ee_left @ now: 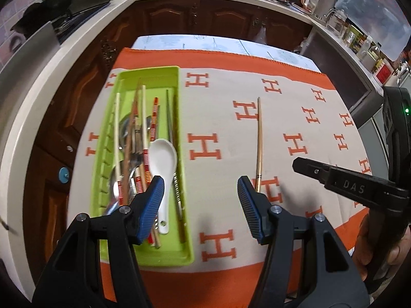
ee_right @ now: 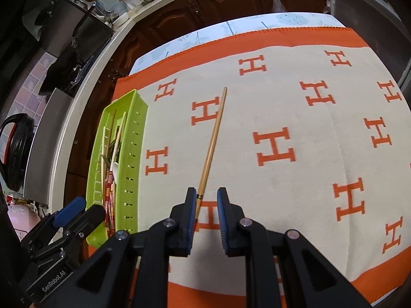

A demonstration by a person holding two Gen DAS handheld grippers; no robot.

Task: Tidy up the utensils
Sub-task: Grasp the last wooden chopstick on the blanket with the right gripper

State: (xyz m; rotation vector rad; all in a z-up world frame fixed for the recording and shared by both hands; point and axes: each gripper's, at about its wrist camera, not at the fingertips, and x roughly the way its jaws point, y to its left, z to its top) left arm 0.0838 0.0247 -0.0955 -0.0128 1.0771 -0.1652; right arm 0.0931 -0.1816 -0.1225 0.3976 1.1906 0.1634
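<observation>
A green plastic tray (ee_left: 149,71) lies on the left of the cloth and holds several chopsticks, metal spoons and a white ceramic spoon (ee_left: 163,154). My left gripper (ee_left: 201,187) hovers open over the tray's right wall, with nothing between its blue pads. One wooden chopstick (ee_right: 213,141) lies alone on the cloth, pointing away. Its near end sits between the fingers of my right gripper (ee_right: 206,195), close to the left pad; the jaws stand a little apart. In the left wrist view the chopstick (ee_left: 259,138) and the right gripper (ee_left: 299,164) show at the right.
An orange-and-cream cloth (ee_right: 282,102) with H marks covers the table. Dark wooden cabinets (ee_left: 223,18) and a pale counter (ee_left: 84,38) wrap round the far and left sides. A person's hand (ee_left: 370,243) holds the right tool. The tray's slotted wall (ee_right: 133,154) faces the chopstick.
</observation>
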